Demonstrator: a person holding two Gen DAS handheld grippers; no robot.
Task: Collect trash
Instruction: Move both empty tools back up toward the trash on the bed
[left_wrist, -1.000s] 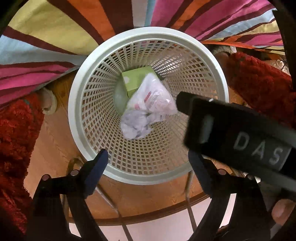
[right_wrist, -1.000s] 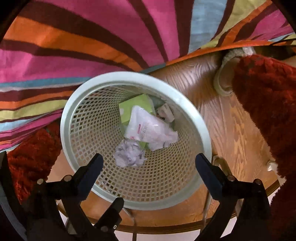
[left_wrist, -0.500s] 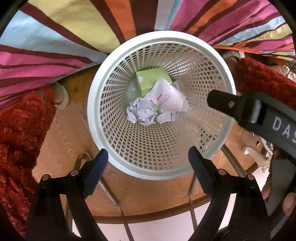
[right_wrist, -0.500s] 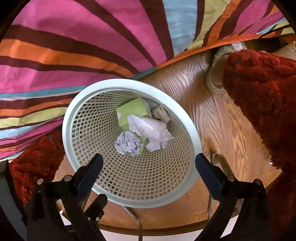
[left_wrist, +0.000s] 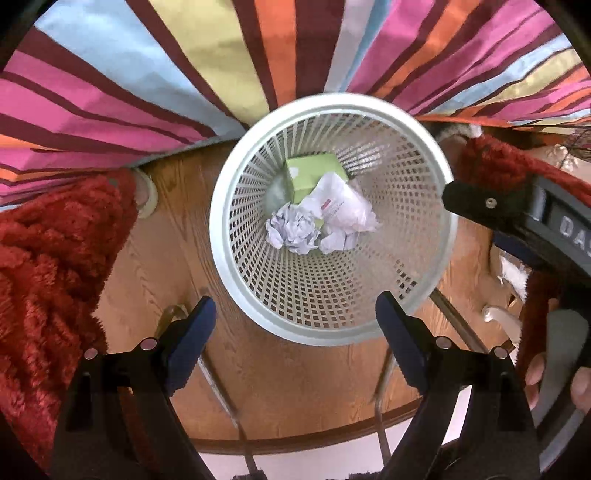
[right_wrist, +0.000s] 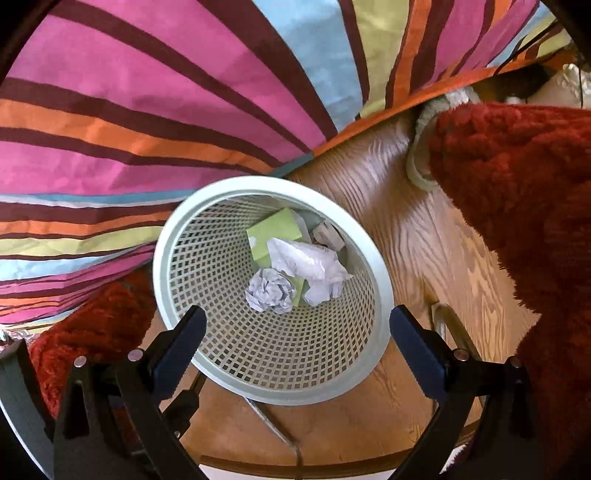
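Note:
A white mesh waste basket (left_wrist: 236, 258) (right_wrist: 177, 295) stands on the wooden floor below both grippers. Inside lie a green box (left_wrist: 310, 173) (right_wrist: 273, 236), a crumpled white wrapper (left_wrist: 343, 210) (right_wrist: 310, 266) and a crumpled paper ball (left_wrist: 293, 229) (right_wrist: 271, 290). My left gripper (left_wrist: 295, 336) is open and empty above the basket's near rim. My right gripper (right_wrist: 297, 347) is open and empty above the near rim too; its body also shows at the right of the left wrist view (left_wrist: 524, 218).
A striped multicolour cloth (left_wrist: 184, 74) (right_wrist: 184, 92) hangs behind the basket. Red shaggy rugs (left_wrist: 51, 266) (right_wrist: 524, 206) lie on both sides on the wooden floor (left_wrist: 166, 258). Thin metal legs (left_wrist: 218, 391) run beneath the grippers.
Both grippers have drawn back and up from the basket, which looks smaller now. The paper ball has settled at the bottom beside the wrapper. The right gripper has moved right, out of the left view's centre.

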